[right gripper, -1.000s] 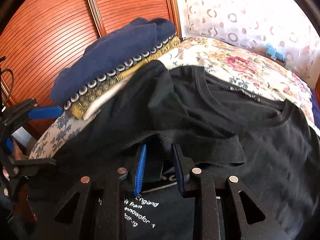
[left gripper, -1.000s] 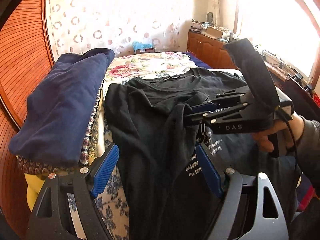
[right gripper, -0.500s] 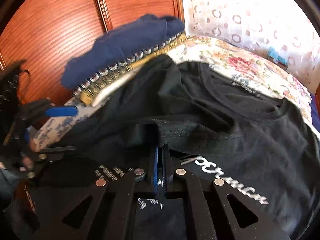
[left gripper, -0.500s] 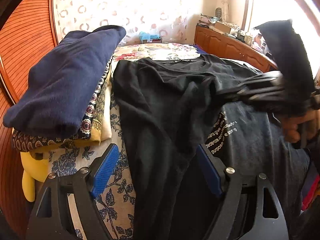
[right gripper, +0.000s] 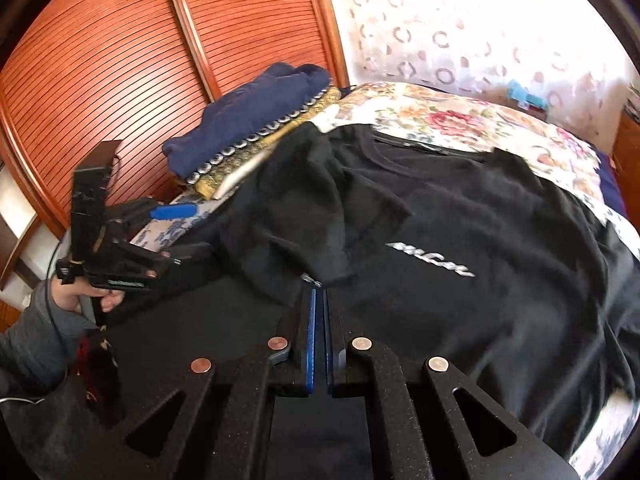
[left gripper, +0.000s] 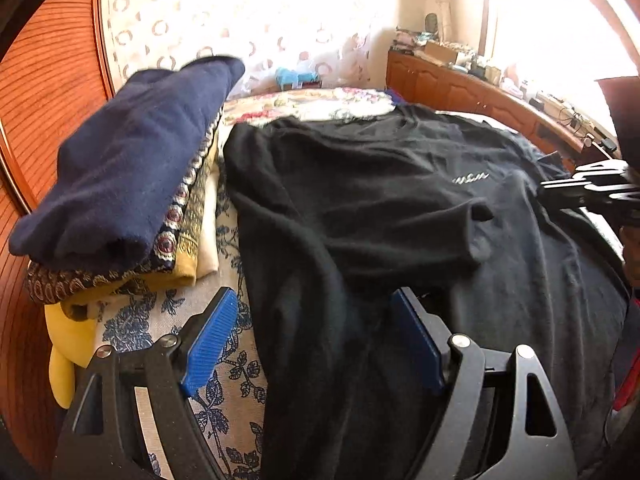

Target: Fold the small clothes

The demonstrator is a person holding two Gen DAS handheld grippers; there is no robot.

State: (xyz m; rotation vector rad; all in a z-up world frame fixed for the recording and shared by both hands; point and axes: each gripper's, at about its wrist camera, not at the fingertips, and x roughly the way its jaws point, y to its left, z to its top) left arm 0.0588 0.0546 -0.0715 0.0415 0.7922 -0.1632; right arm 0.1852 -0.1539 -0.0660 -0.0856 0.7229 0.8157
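Observation:
A black T-shirt [left gripper: 360,184] [right gripper: 500,208] lies spread on the bed, front up, with a small white print on the chest. One sleeve [left gripper: 400,232] [right gripper: 304,216] is folded inward over the body. My right gripper [right gripper: 318,292] is shut, and the sleeve's lower corner sits pinched at its pad tips. In the left wrist view it shows at the far right edge [left gripper: 540,192]. My left gripper [left gripper: 312,340] [right gripper: 180,232] hovers open over the shirt's near edge with nothing between its pads.
A stack of folded clothes [left gripper: 128,168] [right gripper: 248,120] with a navy piece on top sits beside the shirt, against the slatted wooden wall [right gripper: 100,60]. Below it lies a yellow item [left gripper: 64,352]. The floral bedcover [left gripper: 224,392] shows around the shirt. Wooden cabinets [left gripper: 460,84] line the window side.
My right gripper closed on the sleeve and drew it across the shirt, away from the folded stack; the chest print came into view. My left gripper stayed open over the near edge.

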